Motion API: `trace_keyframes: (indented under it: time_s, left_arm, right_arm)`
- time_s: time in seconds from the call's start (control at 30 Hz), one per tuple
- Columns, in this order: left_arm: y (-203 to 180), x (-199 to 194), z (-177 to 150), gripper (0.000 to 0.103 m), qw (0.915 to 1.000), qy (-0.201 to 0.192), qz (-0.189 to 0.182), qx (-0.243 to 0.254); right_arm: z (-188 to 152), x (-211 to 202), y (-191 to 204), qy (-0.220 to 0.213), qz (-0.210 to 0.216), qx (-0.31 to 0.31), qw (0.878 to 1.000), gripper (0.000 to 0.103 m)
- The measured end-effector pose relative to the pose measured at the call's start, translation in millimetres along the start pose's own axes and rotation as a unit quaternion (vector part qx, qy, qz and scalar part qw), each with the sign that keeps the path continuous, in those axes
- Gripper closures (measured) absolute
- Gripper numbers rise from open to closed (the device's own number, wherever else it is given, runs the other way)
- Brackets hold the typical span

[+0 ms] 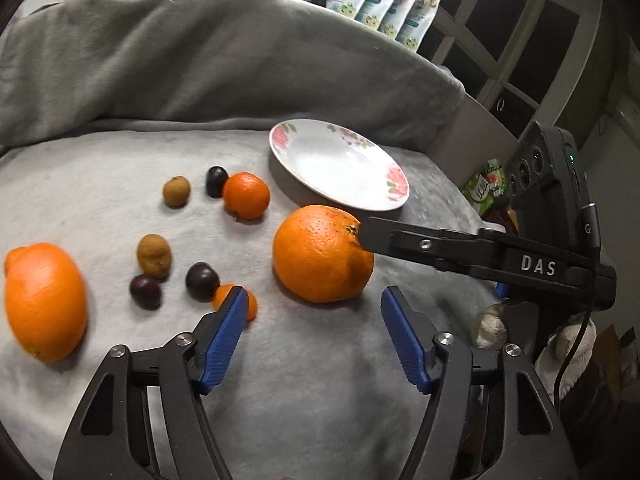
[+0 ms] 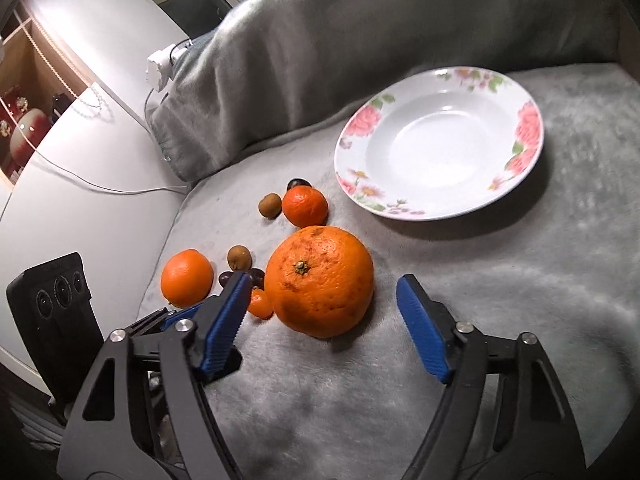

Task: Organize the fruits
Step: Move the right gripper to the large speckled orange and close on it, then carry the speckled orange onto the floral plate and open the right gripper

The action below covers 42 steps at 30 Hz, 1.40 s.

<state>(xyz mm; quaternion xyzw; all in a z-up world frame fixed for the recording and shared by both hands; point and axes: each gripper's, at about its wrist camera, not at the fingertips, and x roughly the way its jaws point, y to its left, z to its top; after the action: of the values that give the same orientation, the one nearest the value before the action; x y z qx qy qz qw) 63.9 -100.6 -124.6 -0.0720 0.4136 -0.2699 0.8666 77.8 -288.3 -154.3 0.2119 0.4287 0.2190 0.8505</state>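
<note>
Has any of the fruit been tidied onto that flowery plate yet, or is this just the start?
Just the start. The plate holds nothing. All the fruit lies on the grey blanket. Both grippers, left and right, are open and empty, the right one nearing the big orange. The smaller oranges, brown fruits and dark plums remain.

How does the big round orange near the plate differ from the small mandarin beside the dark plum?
The big round orange is far larger than the small mandarin. The orange has a speckled, blemished rind and a stem calyx facing the right wrist camera; the mandarin looks smoother and deeper orange. The orange sits nearest both cameras; the mandarin lies farther back, touching a dark plum. Both rest on the grey blanket, off the floral plate.
</note>
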Motion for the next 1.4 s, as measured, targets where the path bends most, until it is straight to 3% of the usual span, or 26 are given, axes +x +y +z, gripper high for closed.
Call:
trace_keyframes:
  time_s: [0.27,0.43,0.67,1.4]
  left_arm:
    - [0.3,19.4,9.0,0.049,0.9998,0.016,-0.009,0.000]
    - [-1.9,28.3,10.2,0.051,0.9996,0.022,-0.015,0.006]
    - [-2.2,35.7,11.0,0.052,0.9996,0.025,-0.011,0.010]
    - [-20.9,23.1,24.3,0.052,0.9994,-0.003,-0.017,0.030]
  right_arm:
    - [4.2,15.0,-4.0,0.019,0.014,0.016,1.000,0.026]
    - [7.7,20.8,-4.9,0.027,0.011,0.016,0.999,0.028]
    - [9.0,27.4,-10.7,0.038,0.035,0.033,0.998,0.037]
    - [14.9,-0.2,4.0,-0.001,0.018,0.003,1.000,0.038]
